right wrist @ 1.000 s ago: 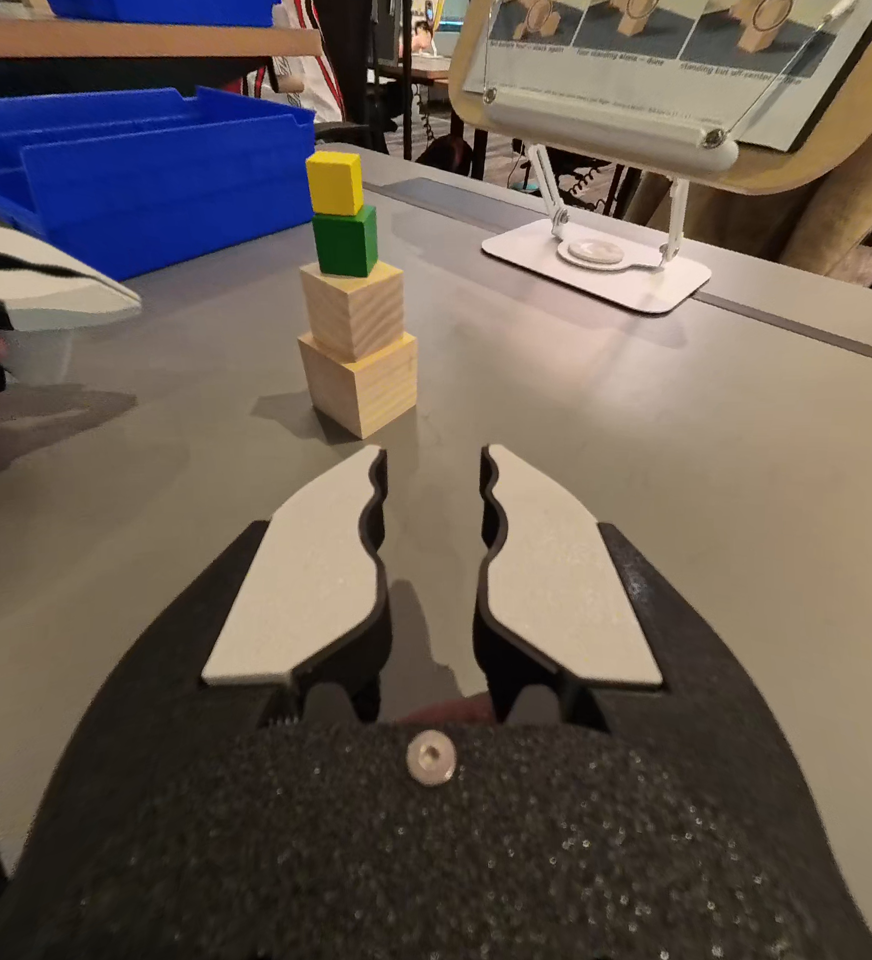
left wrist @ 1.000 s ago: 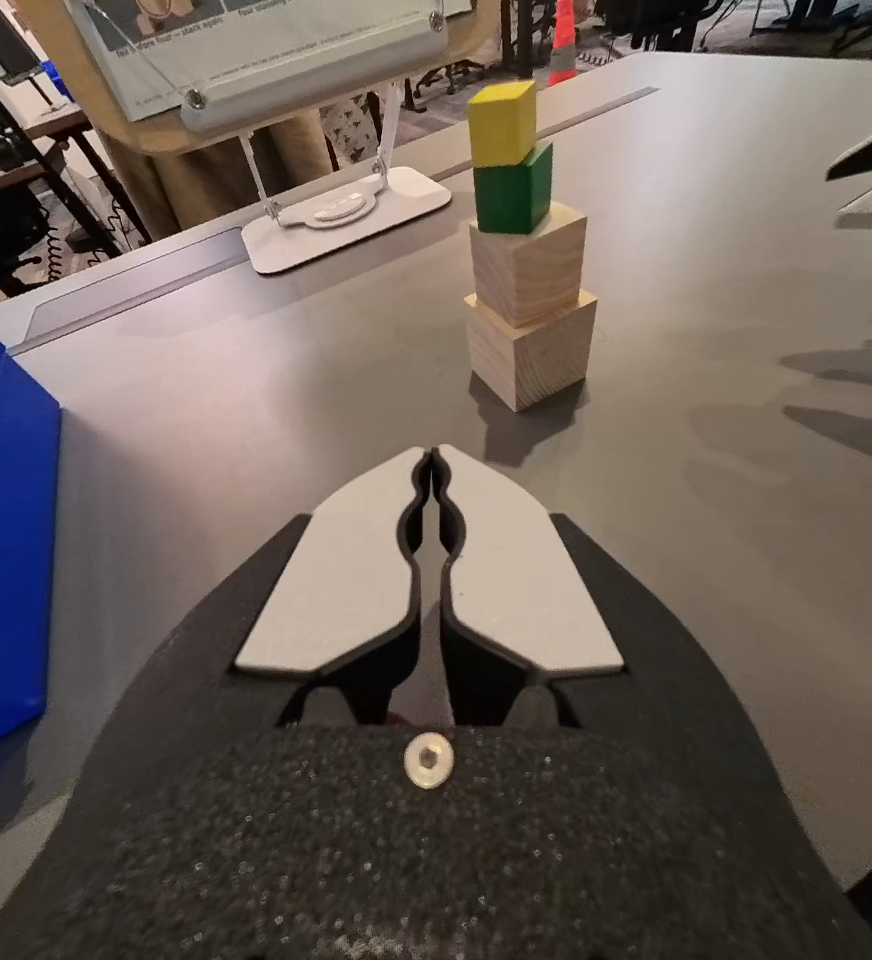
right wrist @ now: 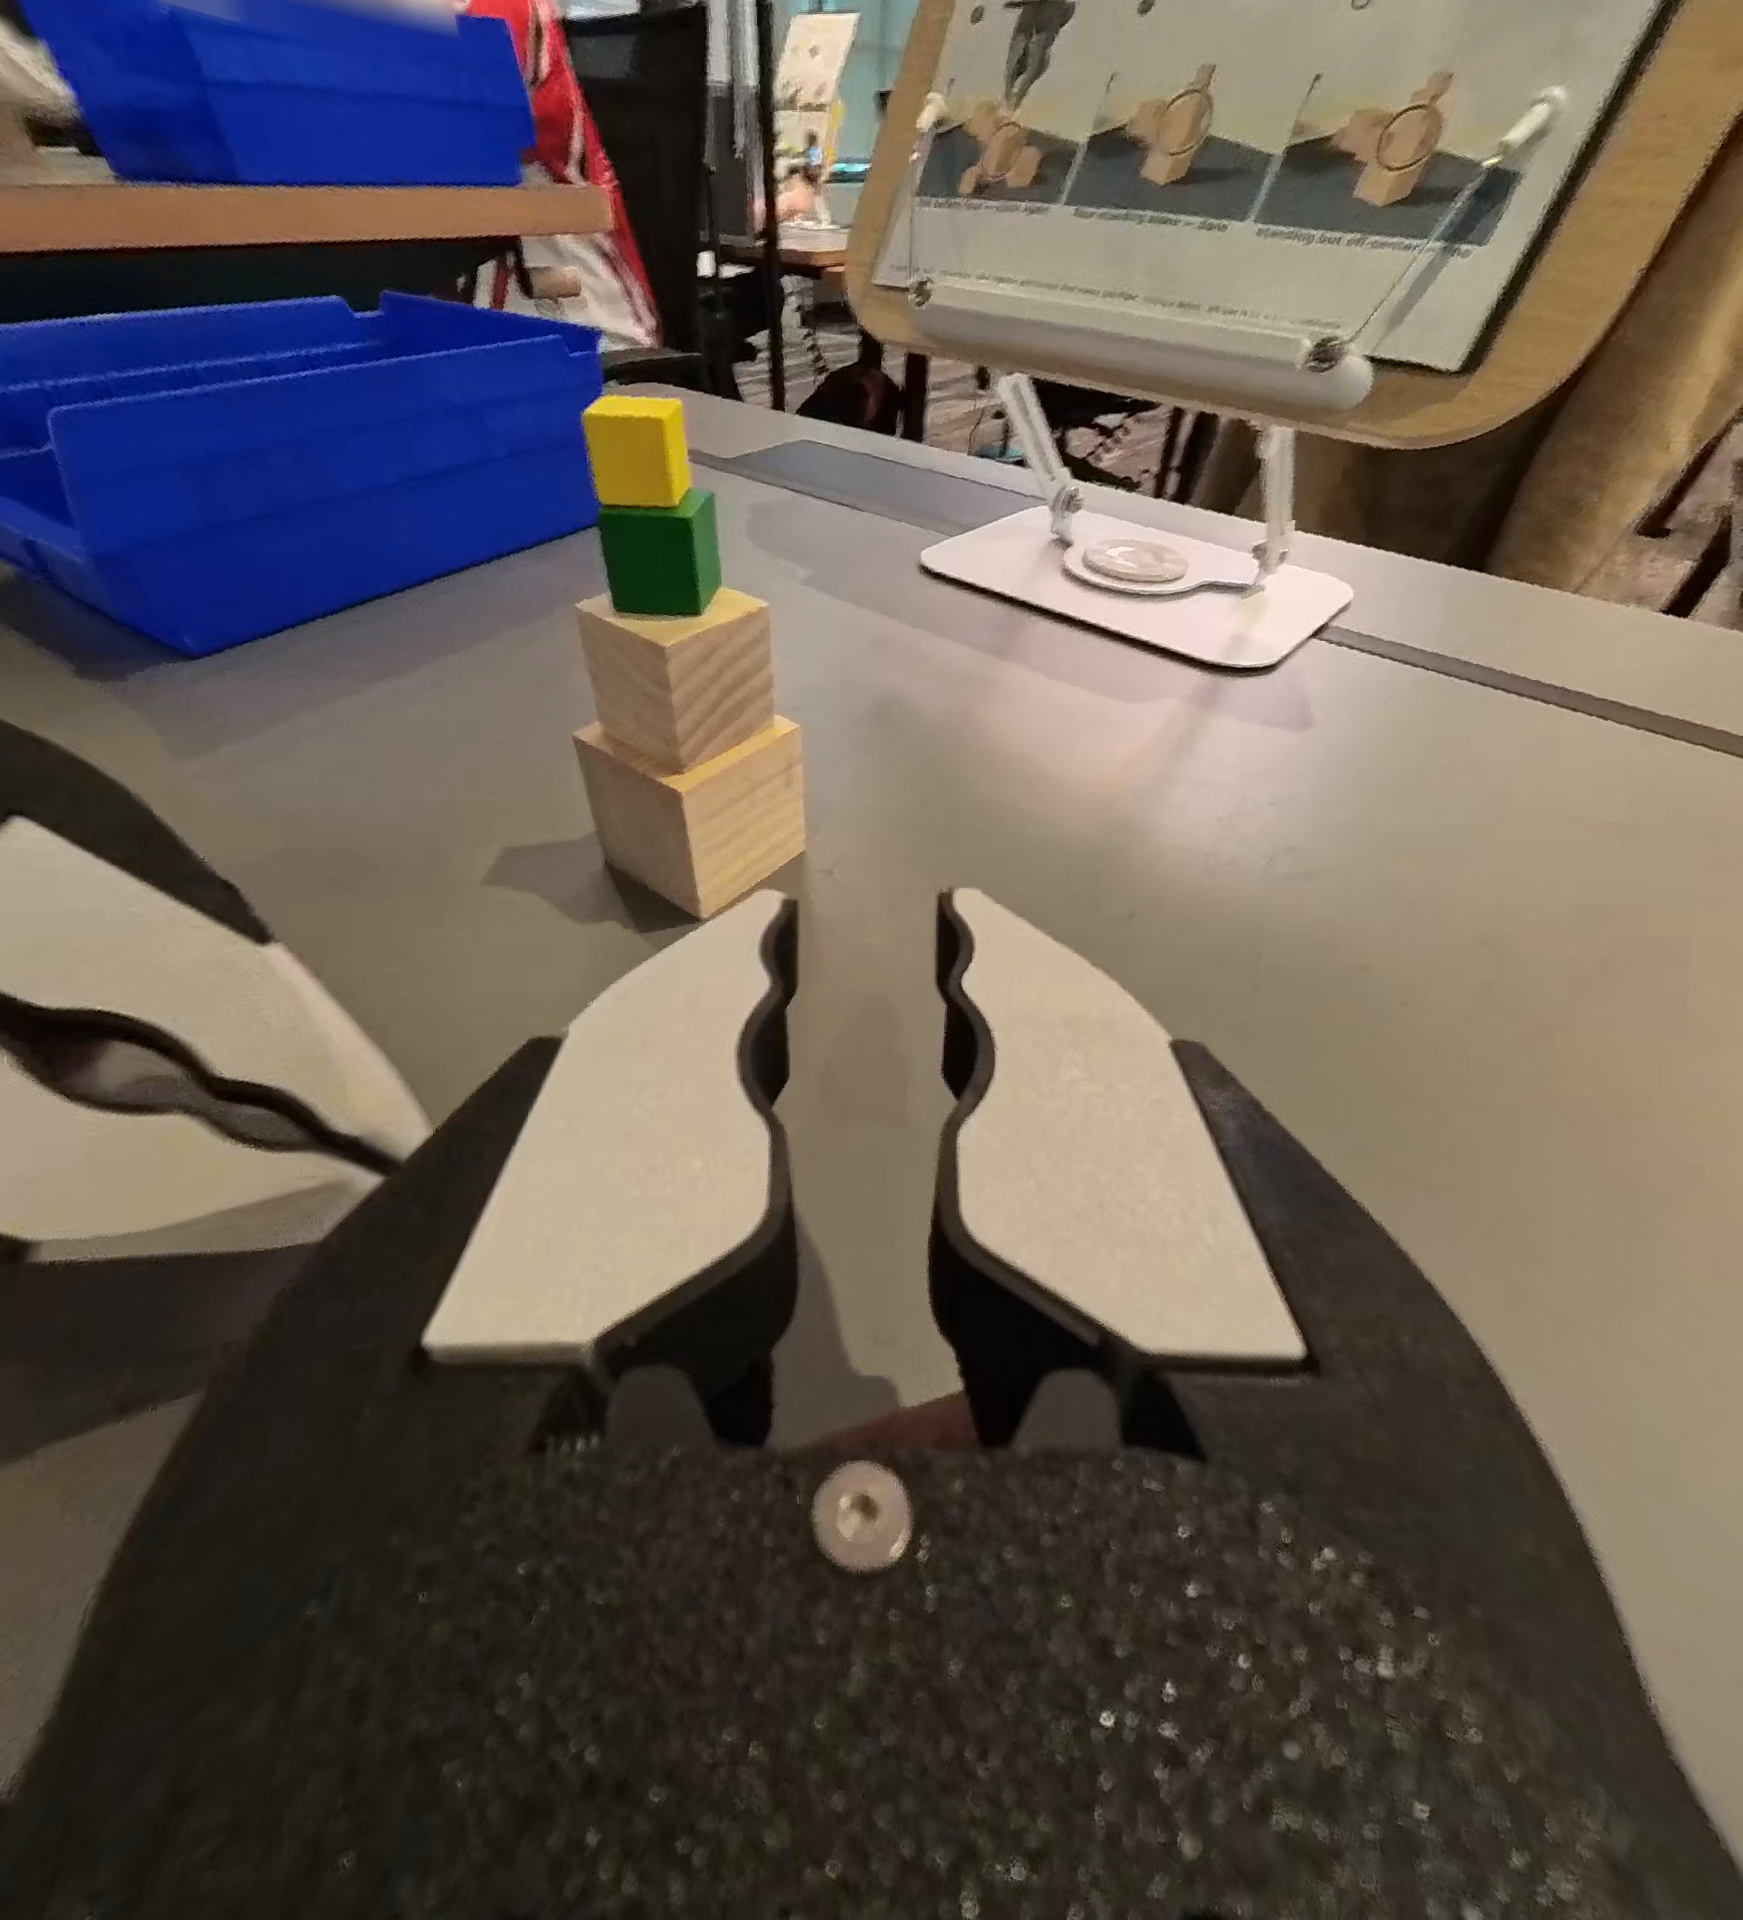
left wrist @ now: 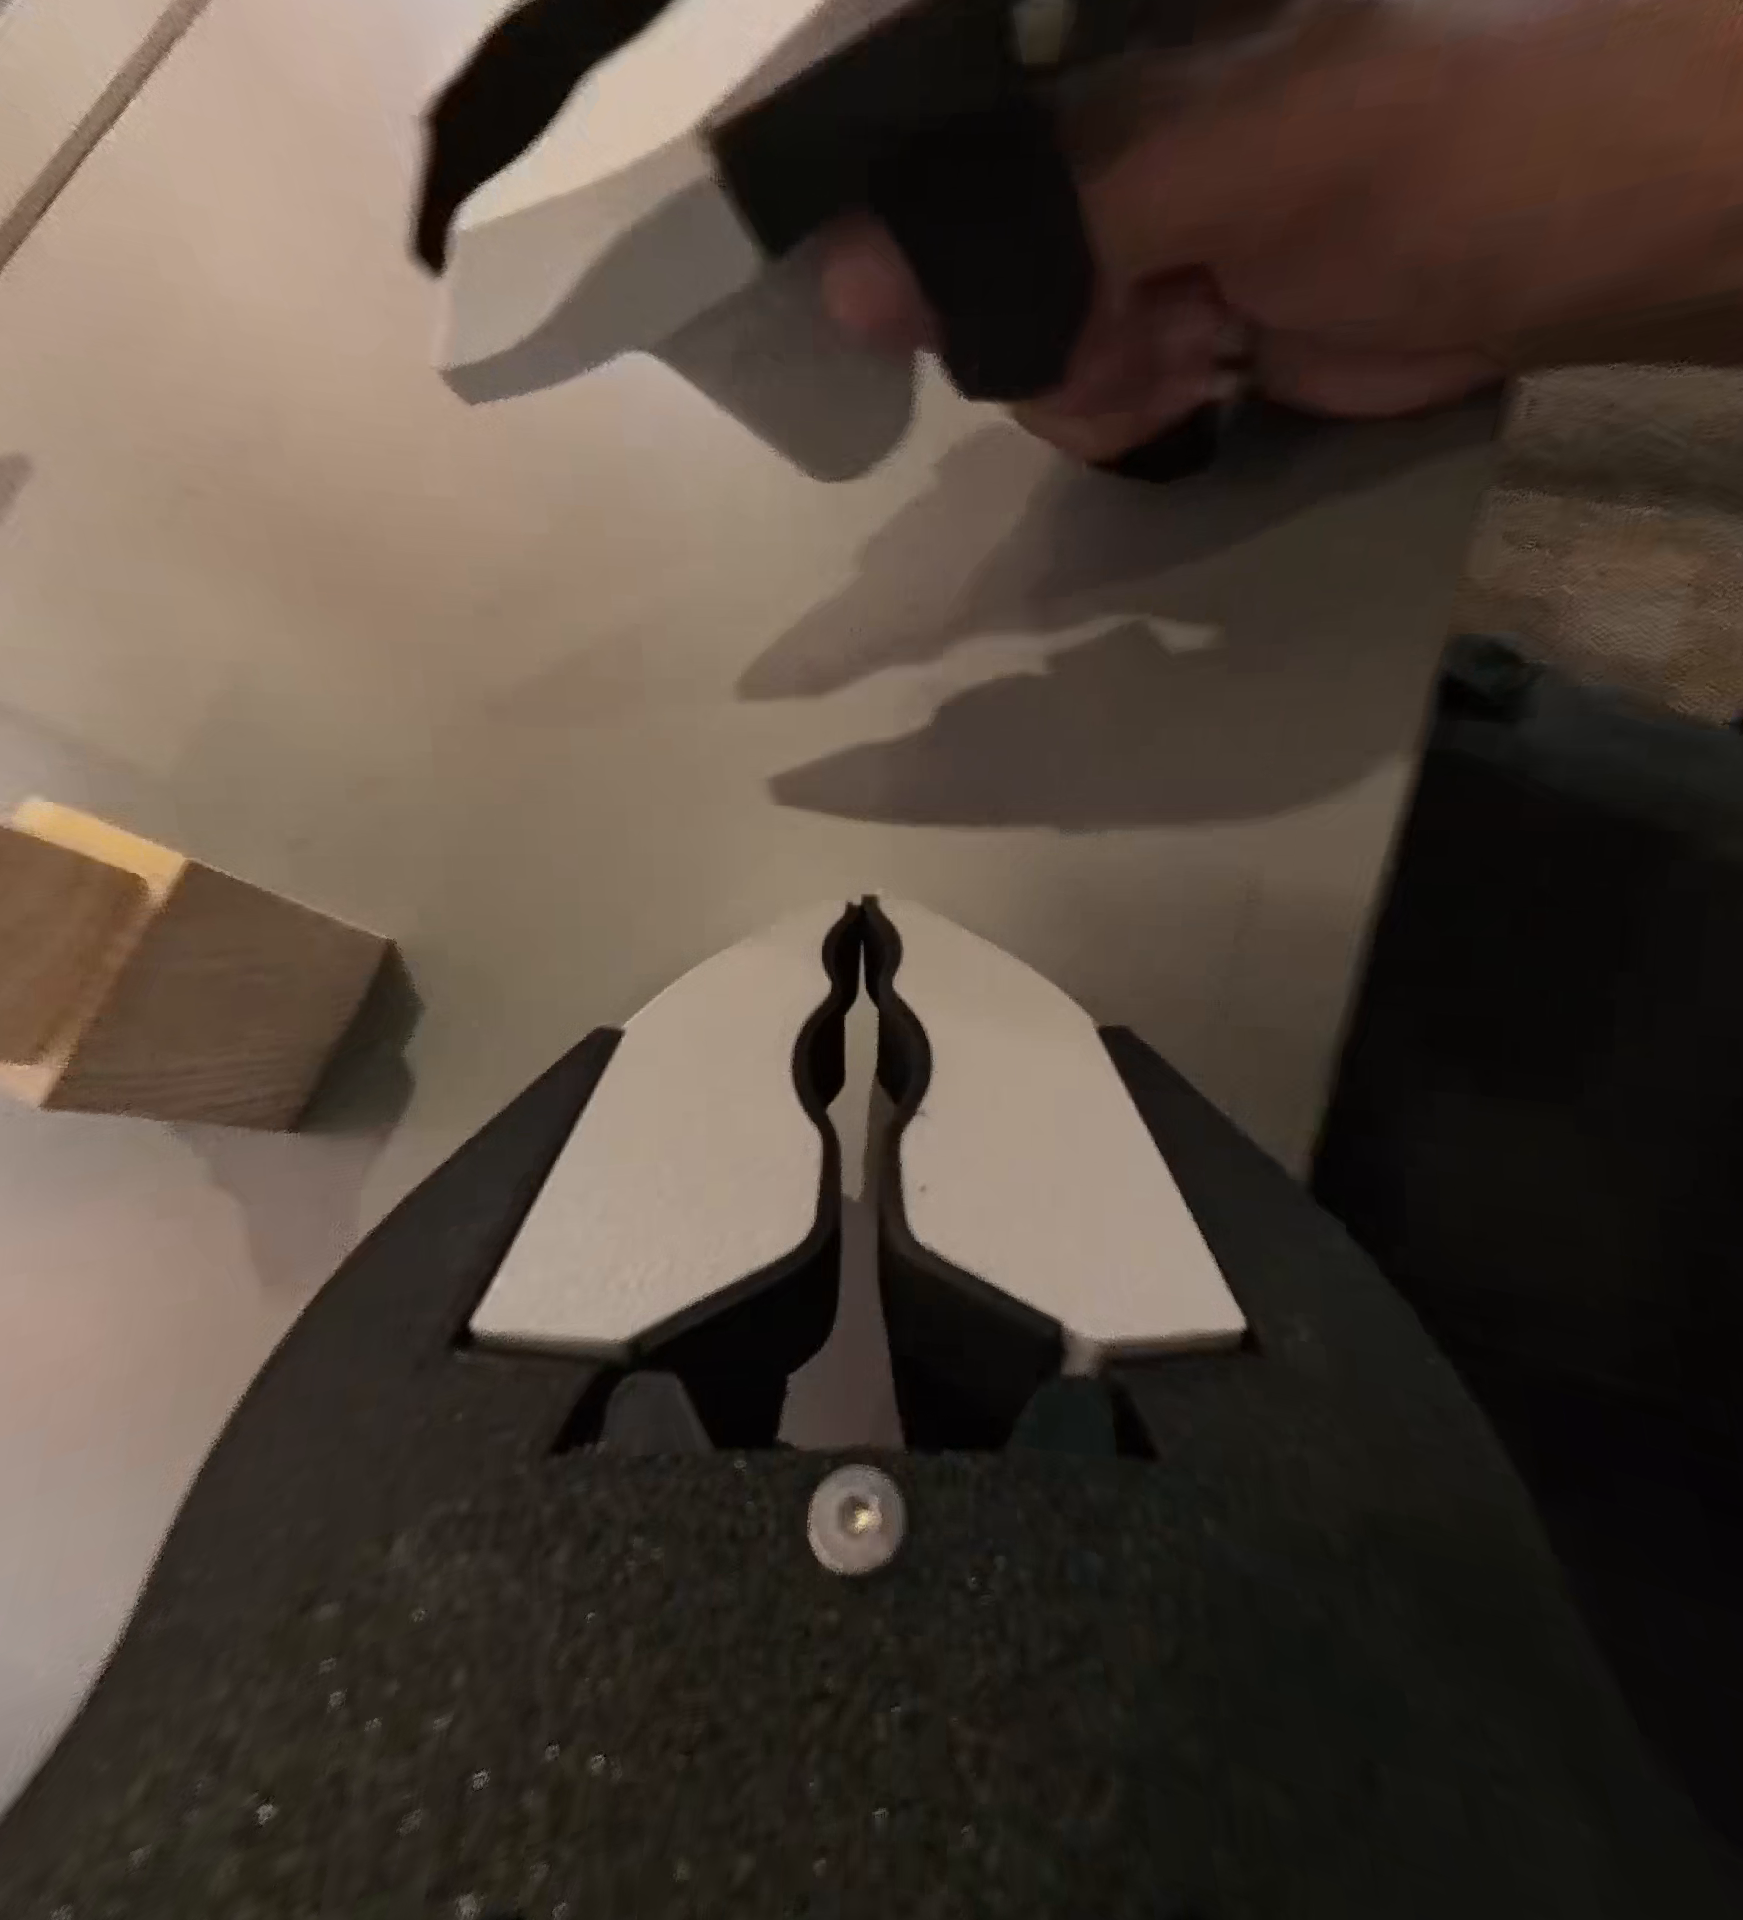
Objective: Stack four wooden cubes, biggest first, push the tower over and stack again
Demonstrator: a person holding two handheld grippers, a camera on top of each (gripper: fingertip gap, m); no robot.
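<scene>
In the right wrist view a four-cube tower stands on the grey table [right wrist: 1262, 935]: a large wooden cube [right wrist: 701, 821], a medium wooden cube [right wrist: 680, 675], a green cube [right wrist: 659, 551] and a yellow cube [right wrist: 638, 452] on top. My right gripper [right wrist: 867, 914] is open and empty, just in front of the tower's base. My left gripper [right wrist: 358, 1148] is shut and empty, low at the tower's left. In the tilted, blurred left wrist view my left gripper [left wrist: 865, 914] is shut, with the large cube [left wrist: 223, 1008] and medium cube [left wrist: 5, 935] close at its left. My right gripper [left wrist: 441, 301] shows there in a hand.
A blue bin [right wrist: 254, 499] stands at the back left, another on a shelf above. A white stand [right wrist: 1137, 582] holding a picture board sits at the back right. The table's edge and a dark object [left wrist: 1573, 1039] lie right of my left gripper. The right tips stand about 10 cm off the medium wooden cube [right wrist: 680, 675].
My left gripper has swung round and come in low beside the tower's base, now facing my right gripper. My right gripper has come slightly closer to the tower. The tower still stands.
</scene>
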